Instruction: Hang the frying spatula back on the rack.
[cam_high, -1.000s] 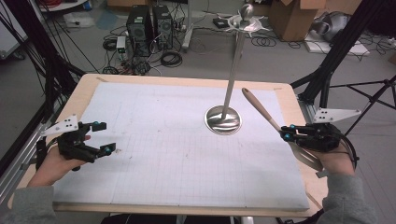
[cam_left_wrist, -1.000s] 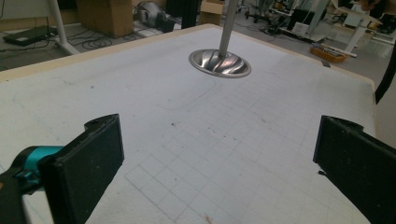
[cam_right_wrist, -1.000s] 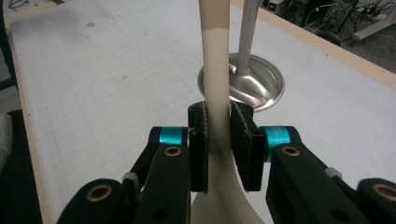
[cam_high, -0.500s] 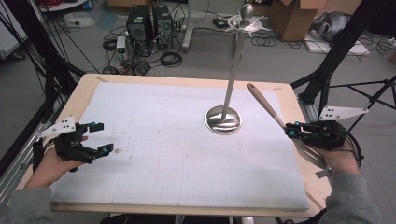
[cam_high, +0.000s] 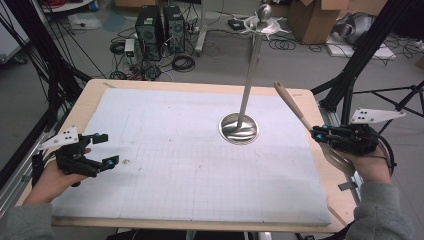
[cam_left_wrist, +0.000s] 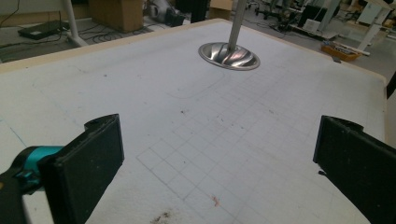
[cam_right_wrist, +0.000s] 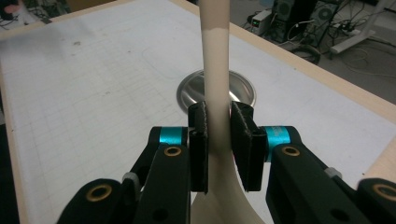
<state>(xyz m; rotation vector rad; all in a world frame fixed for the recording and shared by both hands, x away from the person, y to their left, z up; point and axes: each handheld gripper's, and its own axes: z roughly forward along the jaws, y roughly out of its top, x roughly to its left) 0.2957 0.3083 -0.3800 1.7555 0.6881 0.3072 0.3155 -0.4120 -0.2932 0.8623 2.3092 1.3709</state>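
My right gripper (cam_high: 320, 133) (cam_right_wrist: 219, 116) is shut on a beige utensil (cam_high: 292, 107) (cam_right_wrist: 215, 56) at the table's right edge. Its long handle slants up and away toward the stand, while its flat head (cam_high: 338, 159) hangs back under my hand. A metal stand has a round shiny base (cam_high: 239, 129) (cam_left_wrist: 229, 55) (cam_right_wrist: 243, 91), and its thin pole (cam_high: 251, 65) ends in hooks at the top (cam_high: 264, 22). At the left of the mat my left gripper (cam_high: 106, 149) (cam_left_wrist: 219, 158) is open, with bare mat between its wide-apart jaws.
A white gridded mat (cam_high: 190, 150) covers the wooden table (cam_high: 90, 95). Black frame struts (cam_high: 350, 75) stand at both sides. On the floor beyond the table lie computer towers (cam_high: 160, 27), cables and cardboard boxes (cam_high: 310, 20).
My right gripper has moved a little to the right and away with the utensil, so the handle tip now stands higher and farther right. The left gripper has stayed put.
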